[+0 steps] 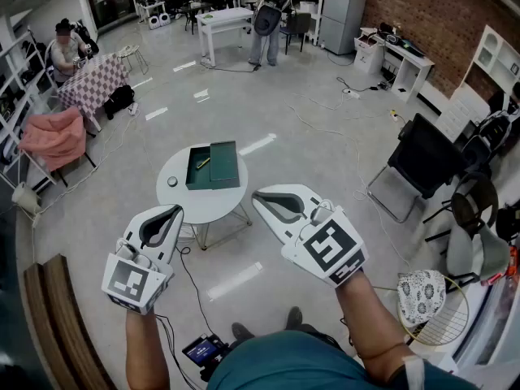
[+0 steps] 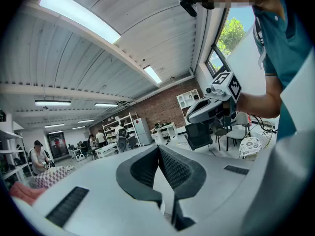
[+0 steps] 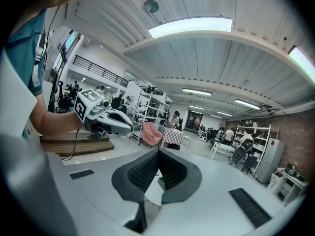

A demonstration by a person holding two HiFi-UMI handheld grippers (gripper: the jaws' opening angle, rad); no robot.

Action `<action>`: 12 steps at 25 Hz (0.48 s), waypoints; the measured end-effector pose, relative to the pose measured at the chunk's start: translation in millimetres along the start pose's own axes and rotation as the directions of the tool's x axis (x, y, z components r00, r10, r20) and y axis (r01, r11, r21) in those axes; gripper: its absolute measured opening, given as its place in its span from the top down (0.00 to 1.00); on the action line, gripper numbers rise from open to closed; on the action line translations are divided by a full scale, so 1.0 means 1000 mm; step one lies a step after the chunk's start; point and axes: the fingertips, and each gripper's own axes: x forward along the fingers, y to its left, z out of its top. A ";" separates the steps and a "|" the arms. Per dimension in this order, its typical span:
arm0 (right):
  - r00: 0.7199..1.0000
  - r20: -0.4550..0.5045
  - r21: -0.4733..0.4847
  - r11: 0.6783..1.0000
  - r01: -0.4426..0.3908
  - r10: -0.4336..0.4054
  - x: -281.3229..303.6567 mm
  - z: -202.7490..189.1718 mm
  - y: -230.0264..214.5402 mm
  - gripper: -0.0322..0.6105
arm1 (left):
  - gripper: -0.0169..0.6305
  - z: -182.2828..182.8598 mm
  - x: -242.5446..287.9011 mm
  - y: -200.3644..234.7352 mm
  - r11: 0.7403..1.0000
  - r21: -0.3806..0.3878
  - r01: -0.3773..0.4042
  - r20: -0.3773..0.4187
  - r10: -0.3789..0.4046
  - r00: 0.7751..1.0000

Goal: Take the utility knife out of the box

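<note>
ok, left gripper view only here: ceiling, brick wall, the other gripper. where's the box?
Observer: Head view has a dark green rectangular box lying open on a small round white table, ahead of the left gripper and the right gripper.
Operator: knife inside?
Observer: Yes, a yellowish utility knife lies in the box's open left half.
Operator: right tongs?
Observer: Shut, with nothing between them, in the right gripper view.
</note>
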 end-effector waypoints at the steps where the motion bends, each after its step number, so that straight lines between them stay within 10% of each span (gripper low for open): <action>1: 1.000 -0.001 -0.001 1.000 0.001 -0.001 0.007 0.000 0.004 0.89 | 0.95 -0.002 -0.003 0.005 1.000 -0.010 -0.005 -0.009 0.005 1.000; 12: 0.999 -0.022 0.011 0.999 0.032 -0.032 0.068 0.017 0.048 0.89 | 0.95 -0.037 -0.047 0.060 0.999 -0.027 0.026 0.007 -0.026 1.000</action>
